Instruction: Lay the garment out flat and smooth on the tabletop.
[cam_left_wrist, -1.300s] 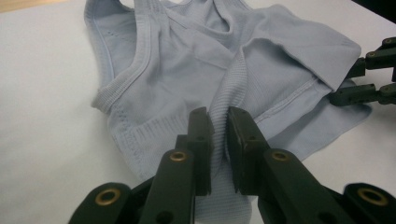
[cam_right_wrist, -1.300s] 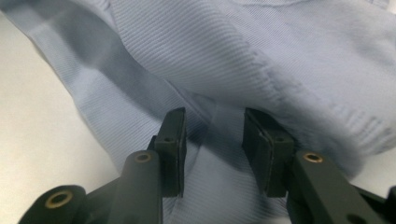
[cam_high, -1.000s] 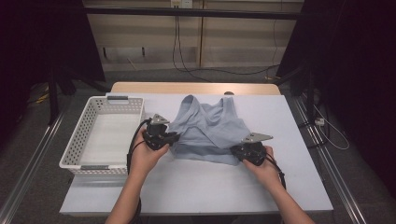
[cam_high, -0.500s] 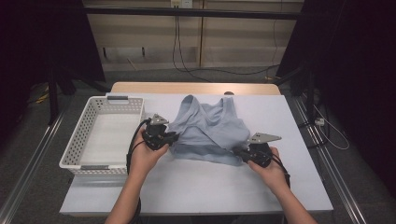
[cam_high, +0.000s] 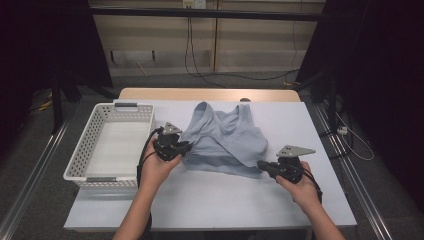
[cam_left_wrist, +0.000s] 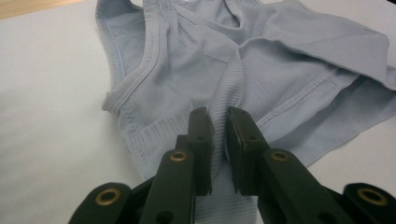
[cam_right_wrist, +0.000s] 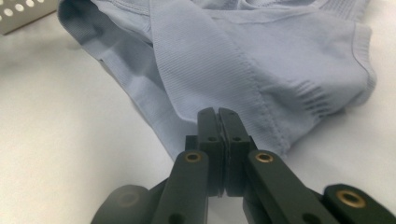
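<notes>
**Ana:** On the left part of the table stands 1 white perforated basket (cam_high: 82, 159). What is inside it?

**Ben:** I see only its pale bottom; no item lies there. Its near wall hides a strip of the bottom. The right gripper view shows 1 corner of this basket (cam_right_wrist: 21, 14), cut by the edge.

**Ana:** And the garment?

**Ben:** A light blue ribbed tank top (cam_high: 225, 140) lies on the white table (cam_high: 210, 200), in the middle, beside the basket but not in it. It is folded over itself, so the lower layers are covered.

**Ana:** How are the 2 tools?

**Ben:** The left gripper (cam_high: 186, 146) is at the left edge of the top. In the left gripper view its jaws pinch a raised fold of the fabric (cam_left_wrist: 261, 70); a small gap stays between them, with the cloth in it. The right gripper (cam_high: 261, 166) is at the lower right corner of the top. In the right gripper view its jaws are pressed fully together at the hem (cam_right_wrist: 243, 60); whether they clamp cloth between the tips I cannot tell.

**Ana:** And around?

**Ben:** Behind the white surface shows a wooden strip (cam_high: 200, 94). Further back is a pale wall with black cables (cam_high: 192, 45). Both sides of the room are dark, and hard to read.
</notes>
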